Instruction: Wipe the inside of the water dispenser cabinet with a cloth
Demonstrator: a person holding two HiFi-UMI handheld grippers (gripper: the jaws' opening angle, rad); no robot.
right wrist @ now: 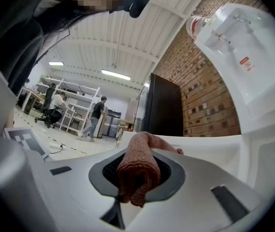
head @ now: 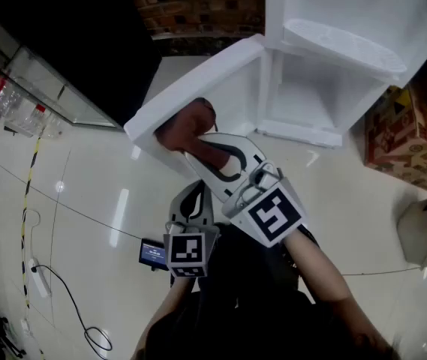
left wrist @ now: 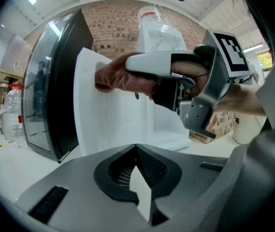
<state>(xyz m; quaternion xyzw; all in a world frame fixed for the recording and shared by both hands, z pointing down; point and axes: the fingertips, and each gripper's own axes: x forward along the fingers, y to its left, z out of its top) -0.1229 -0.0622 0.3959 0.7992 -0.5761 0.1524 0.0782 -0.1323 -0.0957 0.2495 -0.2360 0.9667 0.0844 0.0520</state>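
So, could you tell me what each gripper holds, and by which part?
The right gripper clamps the cloth by its bunched end; the left gripper holds nothing.

I log the rust-brown cloth (head: 185,130), bunched, clamped in my right gripper (right wrist: 137,170), pressed against the white cabinet's (head: 311,100) open door (head: 205,81).

A red brick wall (head: 198,2) stands at the back. A tall black cabinet with a glass door (left wrist: 55,95) is by it, and a clear bottle (left wrist: 12,112) stands near that. Brown cardboard boxes (head: 408,137) are stacked on the shiny floor (head: 85,201). A white power strip (head: 40,282) lies there too
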